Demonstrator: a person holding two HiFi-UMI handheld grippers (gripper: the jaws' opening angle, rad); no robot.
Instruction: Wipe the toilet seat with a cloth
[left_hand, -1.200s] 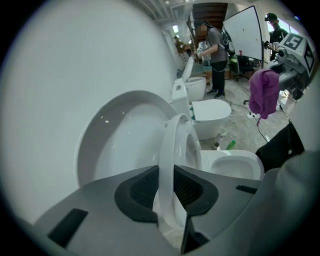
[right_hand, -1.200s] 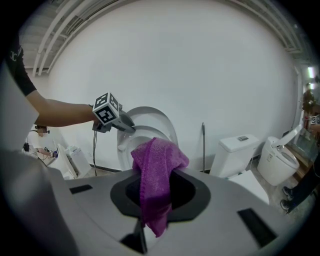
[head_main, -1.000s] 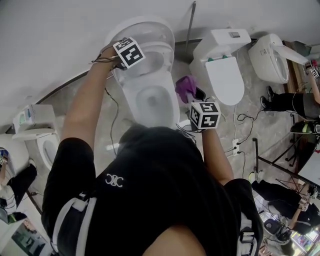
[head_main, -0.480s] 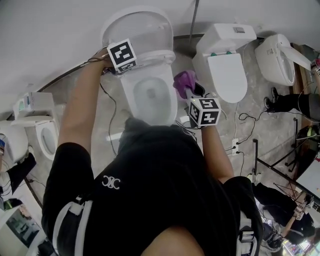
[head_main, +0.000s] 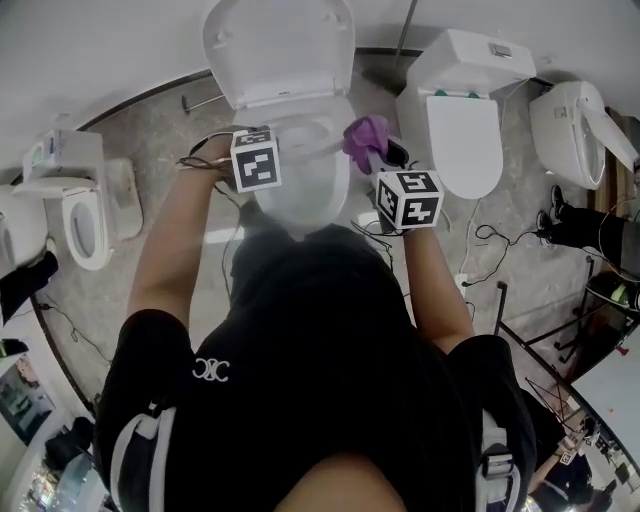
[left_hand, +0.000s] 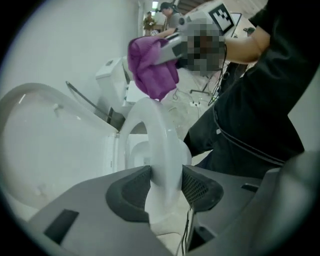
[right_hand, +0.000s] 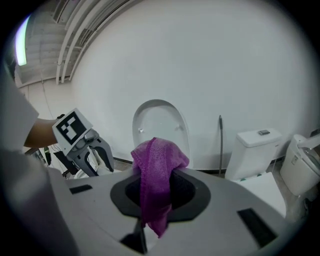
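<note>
1. A person (head_main: 300, 380) in black bends over the fixture with one arm reaching down each side of it, so both tools can work on it together.
2. The toilet (head_main: 300, 195) stands against the wall, directly below the head view. Other toilets (head_main: 465, 130) line the floor on both sides and play no part.
3. The lid (head_main: 280, 45) is tipped back upright against the wall, which leaves the ring below it open for cleaning.
4. The seat (left_hand: 161, 130), the thing to be wiped, sits in front of the lid and above the bowl. In the left gripper view it appears edge-on and seems partly raised. Whether it rests on the bowl cannot be told.
5. The left gripper (left_hand: 166, 183) points steeply down onto the seat's left rim. Its fingers (left_hand: 131, 189) have just been opening, and the rim now lies between them with the pads seemingly against both faces. This looks like a hold meant to steady or set the seat for the wipe.
6. The right gripper (right_hand: 160, 187) hangs beside the toilet's right side, aimed across it. Its fingers (right_hand: 192, 192) are clamped on the cloth, which keeps the cloth ready.
7. The cloth (right_hand: 154, 170), purple and bunched, droops from those fingers. It is near the seat's right rim but not touching it, so wiping appears not yet begun.
</note>
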